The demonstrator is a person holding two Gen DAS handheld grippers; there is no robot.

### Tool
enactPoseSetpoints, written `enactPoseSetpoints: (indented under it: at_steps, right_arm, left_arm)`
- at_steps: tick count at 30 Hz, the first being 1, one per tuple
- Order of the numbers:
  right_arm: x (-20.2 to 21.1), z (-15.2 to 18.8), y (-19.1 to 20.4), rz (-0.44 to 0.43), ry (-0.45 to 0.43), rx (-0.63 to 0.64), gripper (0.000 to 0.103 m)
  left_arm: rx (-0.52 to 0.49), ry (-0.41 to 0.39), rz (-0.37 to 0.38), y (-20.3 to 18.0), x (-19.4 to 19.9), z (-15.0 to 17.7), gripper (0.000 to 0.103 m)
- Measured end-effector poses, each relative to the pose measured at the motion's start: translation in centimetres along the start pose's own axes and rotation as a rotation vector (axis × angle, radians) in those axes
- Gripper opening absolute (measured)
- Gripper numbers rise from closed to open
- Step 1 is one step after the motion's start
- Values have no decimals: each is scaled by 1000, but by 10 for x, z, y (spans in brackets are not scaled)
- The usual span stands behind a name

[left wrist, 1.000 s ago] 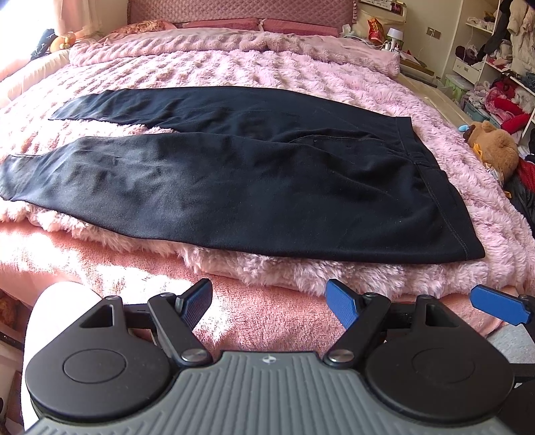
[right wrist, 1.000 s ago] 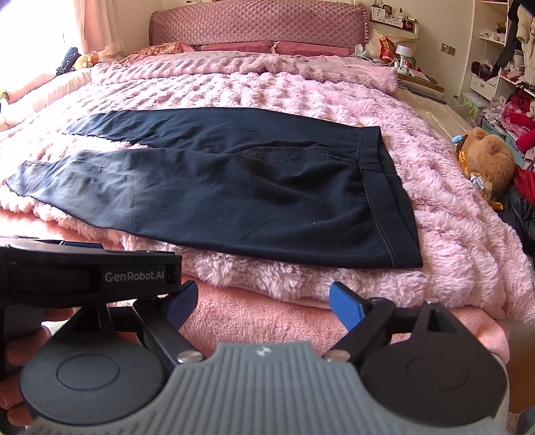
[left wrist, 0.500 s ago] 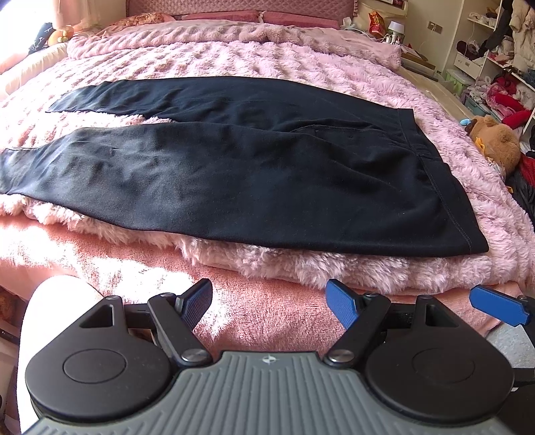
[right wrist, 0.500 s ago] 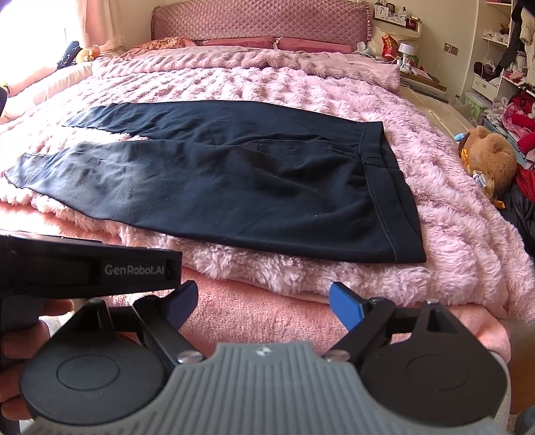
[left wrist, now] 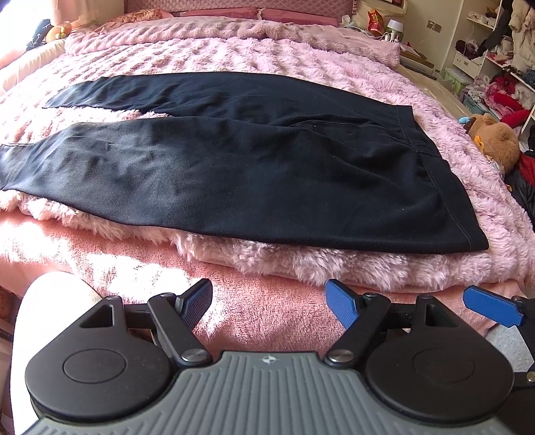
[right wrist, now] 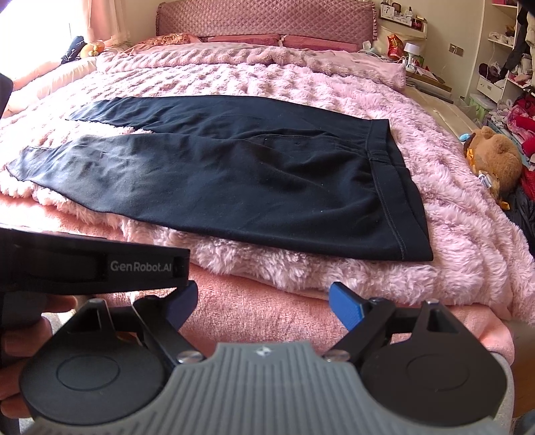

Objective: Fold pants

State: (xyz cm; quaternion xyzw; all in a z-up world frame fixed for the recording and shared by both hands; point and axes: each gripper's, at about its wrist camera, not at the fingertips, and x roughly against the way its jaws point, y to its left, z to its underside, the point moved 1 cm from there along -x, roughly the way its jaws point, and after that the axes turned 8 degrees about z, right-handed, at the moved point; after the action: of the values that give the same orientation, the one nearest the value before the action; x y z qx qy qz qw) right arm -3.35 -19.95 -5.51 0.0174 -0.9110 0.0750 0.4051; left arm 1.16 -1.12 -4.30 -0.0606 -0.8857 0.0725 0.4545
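Black pants [left wrist: 254, 167] [right wrist: 240, 174] lie flat on the pink furry blanket, waistband [left wrist: 434, 174] to the right and both legs stretching left, slightly apart. My left gripper [left wrist: 271, 302] hovers open over the bed's near edge, short of the pants' lower hem side, nothing between its blue pads. My right gripper [right wrist: 264, 301] is open too, just below the pants' near edge. One blue pad of the right gripper [left wrist: 491, 311] shows at the right of the left wrist view. The left gripper's black body [right wrist: 100, 264] fills the left of the right wrist view.
The pink blanket [right wrist: 451, 234] covers the bed, with a headboard [right wrist: 264, 20] at the back. A brown teddy bear [right wrist: 495, 160] and piled clothes lie on the floor at right. Shelves [left wrist: 495, 50] stand at far right. A hand [right wrist: 20, 331] holds the left gripper.
Both grippers have moved closer to the bed and the pants, which now look larger in both views. Both stay open; the pants have not moved.
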Motion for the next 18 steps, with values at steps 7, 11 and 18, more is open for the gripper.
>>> enactPoseSetpoints:
  at_steps: [7,11,18]
  right_arm:
    - [-3,1,-1,-4,10,-10,82]
    - [-5,1,-5,-35,19,-28,82]
    - [3,10,-41,-215,-240,-160,82]
  left_arm:
    - [5,1,4,1,-1,0,90]
    - [17,-10,13,4,0,-1,90]
    - [107,-234,174,38,16,-9,90]
